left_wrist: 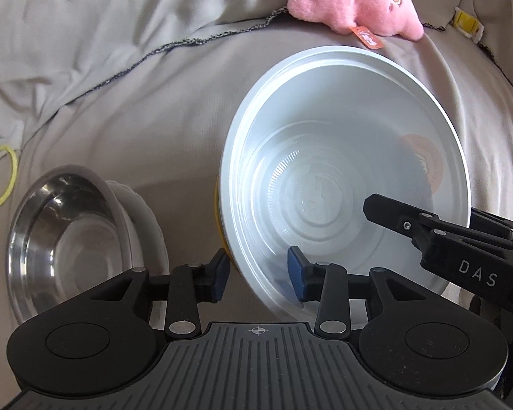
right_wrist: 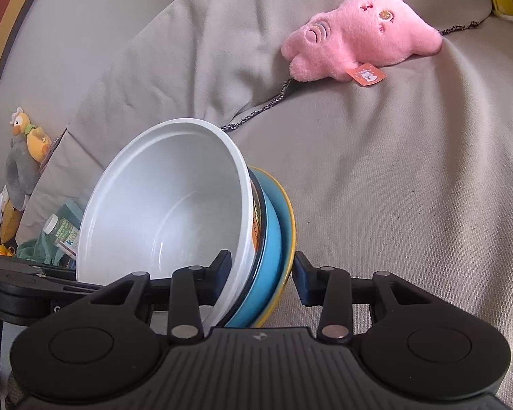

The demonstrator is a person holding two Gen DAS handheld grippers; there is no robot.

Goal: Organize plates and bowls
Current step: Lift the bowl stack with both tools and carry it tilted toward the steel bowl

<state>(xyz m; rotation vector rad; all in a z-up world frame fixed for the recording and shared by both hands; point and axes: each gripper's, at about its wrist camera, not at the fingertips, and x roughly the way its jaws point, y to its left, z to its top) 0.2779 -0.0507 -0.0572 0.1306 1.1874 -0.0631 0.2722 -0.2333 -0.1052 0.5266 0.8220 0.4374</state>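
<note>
A white bowl [left_wrist: 345,171] is tilted on the grey sofa cover, nested in a blue bowl [right_wrist: 272,239] and a yellow-rimmed plate [right_wrist: 289,212]. My left gripper [left_wrist: 258,275] straddles the white bowl's near rim, one pad inside and one outside, jaws apart. My right gripper [right_wrist: 261,276] straddles the rims of the whole stack [right_wrist: 167,212], with a small gap at the right pad. It shows in the left wrist view [left_wrist: 427,235] reaching into the bowl. A steel bowl [left_wrist: 68,239] sits on a white plate [left_wrist: 150,225] at the left.
A pink plush toy [left_wrist: 352,0] lies at the back of the sofa, also in the right wrist view [right_wrist: 362,37]. A yellow cord [left_wrist: 3,174] lies at the far left. Toys and a bottle [right_wrist: 60,232] are piled beyond the sofa's left edge.
</note>
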